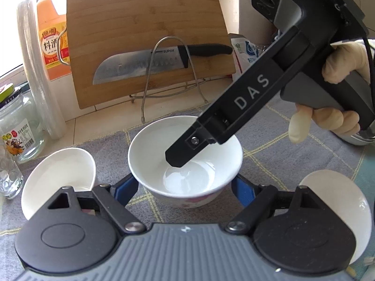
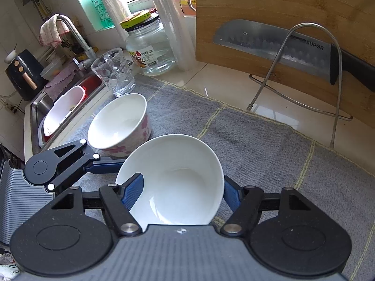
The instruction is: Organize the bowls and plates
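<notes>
Bowls are not yet stacked: the middle bowl (image 1: pixel 185 161) sits on the grey cloth (image 1: pixel 293 159) between the wide-spread fingers of the left tongs (image 1: pixel 185 187), which flank its wall; whether the pads touch it I cannot tell. The right tongs (image 2: pixel 179 190) have one finger inside and one outside that bowl's rim, seemingly gripping it. A flowered bowl (image 2: pixel 119 126) stands just left, apart. A third white piece (image 1: pixel 339 213) to the right is half hidden. Judging by this, nesting remains undone; no plates are identifiable.
</notes>
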Demonstrator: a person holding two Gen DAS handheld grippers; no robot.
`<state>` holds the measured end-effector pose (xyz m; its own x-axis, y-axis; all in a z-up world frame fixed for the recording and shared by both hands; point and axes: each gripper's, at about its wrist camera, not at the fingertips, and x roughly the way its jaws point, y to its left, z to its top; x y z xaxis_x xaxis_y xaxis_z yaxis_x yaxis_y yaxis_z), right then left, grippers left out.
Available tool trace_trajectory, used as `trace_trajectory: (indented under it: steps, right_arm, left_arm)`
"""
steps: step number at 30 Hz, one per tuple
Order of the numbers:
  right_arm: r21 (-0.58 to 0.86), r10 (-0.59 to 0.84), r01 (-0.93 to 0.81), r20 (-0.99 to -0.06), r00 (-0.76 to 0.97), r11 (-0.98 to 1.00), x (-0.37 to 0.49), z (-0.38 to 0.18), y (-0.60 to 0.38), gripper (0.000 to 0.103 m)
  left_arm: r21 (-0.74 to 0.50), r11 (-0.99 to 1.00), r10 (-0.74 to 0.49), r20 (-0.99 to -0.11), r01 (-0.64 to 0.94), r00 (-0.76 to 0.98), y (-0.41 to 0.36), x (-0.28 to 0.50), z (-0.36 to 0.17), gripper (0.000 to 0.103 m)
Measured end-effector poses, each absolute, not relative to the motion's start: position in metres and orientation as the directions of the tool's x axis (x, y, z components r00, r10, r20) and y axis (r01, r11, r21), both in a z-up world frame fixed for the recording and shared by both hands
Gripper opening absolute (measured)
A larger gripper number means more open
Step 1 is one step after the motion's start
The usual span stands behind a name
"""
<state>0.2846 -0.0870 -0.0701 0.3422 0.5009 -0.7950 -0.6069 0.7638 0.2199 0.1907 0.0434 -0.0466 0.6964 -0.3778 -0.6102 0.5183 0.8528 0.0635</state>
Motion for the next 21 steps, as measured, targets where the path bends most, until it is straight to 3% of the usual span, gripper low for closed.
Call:
trace_trajectory:
  steps: [21]
  right_arm:
    - [0.207, 0.516, -0.610, -0.764, 0.387, 0.765, 0.213, -0.027, -0.114, 0.077]
  left_arm:
    - [0.071, 0.832, -0.418, -0.572, 0.550, 0.706, 0.024, 0.124, -0.007, 0.086]
